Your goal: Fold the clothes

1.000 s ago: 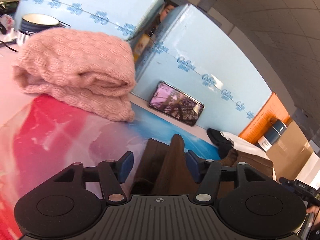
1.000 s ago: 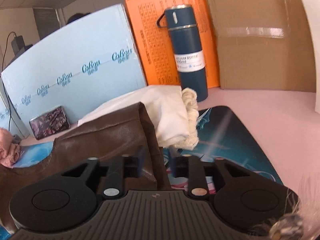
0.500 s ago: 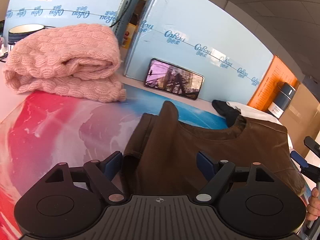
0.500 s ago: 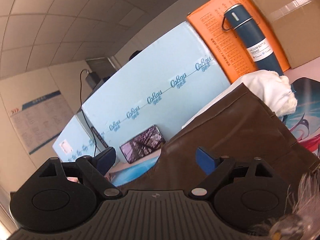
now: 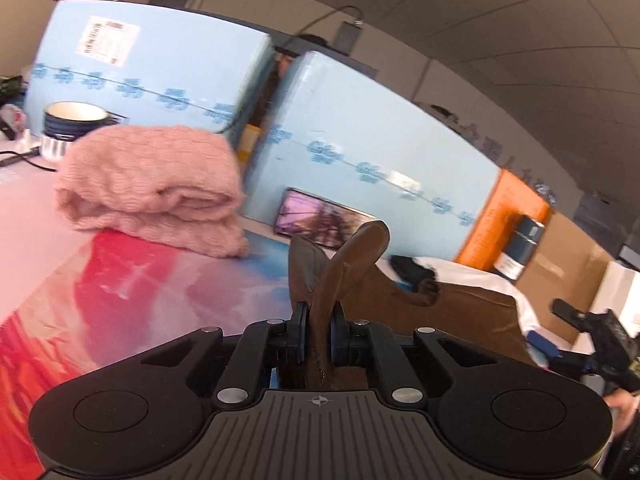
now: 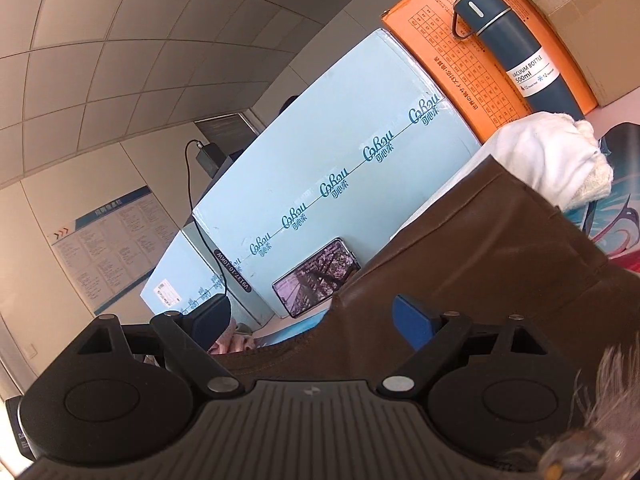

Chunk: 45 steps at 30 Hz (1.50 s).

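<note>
**Brown garment pinched by the left gripper, right gripper spread wide**

The left gripper is seen clenched on a raised fold of the brown garment, a tongue of cloth standing up between the jaws. The rest of the garment is draped over a white cloth on the printed mat that covers the desk. The right gripper is held with its jaws released and wide apart, the brown fabric lying between them but not gripped. A folded pink knitted sweater is stacked at the mat's far left. A phone is leaned against a light blue box, and a blue vacuum bottle is stood before an orange box.
</note>
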Available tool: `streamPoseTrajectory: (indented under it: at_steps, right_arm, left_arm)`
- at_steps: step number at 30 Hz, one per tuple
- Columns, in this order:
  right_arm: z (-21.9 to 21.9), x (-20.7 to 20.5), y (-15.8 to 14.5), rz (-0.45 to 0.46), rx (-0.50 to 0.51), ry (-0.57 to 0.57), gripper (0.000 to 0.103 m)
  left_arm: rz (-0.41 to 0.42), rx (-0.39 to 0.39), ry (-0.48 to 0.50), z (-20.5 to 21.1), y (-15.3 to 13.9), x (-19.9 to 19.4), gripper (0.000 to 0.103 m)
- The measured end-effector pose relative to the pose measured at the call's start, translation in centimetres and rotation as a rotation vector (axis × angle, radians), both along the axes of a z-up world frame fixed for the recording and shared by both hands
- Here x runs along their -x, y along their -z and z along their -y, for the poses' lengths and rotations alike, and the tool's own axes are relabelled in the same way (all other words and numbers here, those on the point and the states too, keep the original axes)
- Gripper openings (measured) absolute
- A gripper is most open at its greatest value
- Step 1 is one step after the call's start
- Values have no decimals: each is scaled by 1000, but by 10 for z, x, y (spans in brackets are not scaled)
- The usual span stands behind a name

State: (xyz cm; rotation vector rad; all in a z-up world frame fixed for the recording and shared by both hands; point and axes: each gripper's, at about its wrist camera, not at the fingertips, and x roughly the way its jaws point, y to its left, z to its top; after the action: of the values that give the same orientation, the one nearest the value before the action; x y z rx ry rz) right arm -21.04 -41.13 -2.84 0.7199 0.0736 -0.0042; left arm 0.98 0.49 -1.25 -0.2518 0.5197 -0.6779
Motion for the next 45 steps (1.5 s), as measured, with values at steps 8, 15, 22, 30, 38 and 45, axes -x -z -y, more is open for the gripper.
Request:
streamPoseTrajectory:
  at_steps: [8,15,22,30,38,45]
  right_arm:
    - [5,-21,15,1,-229,-292,89]
    - [12,-21,25,-7,-334,-306,92]
    - [23,-16,35,19,-460,-296,92]
    - [39,-5,46,52,-588,-246,97]
    - [32,-12,39,-14,-498,-236,97]
    - [12,-18,26,-100,-295,-189,90]
  left_arm:
    - [82,100,-144,-12,-44,-18,9]
    - [265,112,119,83,-89,37,9]
    - [425,-84,246,192,-63,101,10]
    - [476,-303,393,229,-7,153,24]
    - [507,-273,508,192,-8,179,91]
    - [343,-113,430,139,-27,111,101]
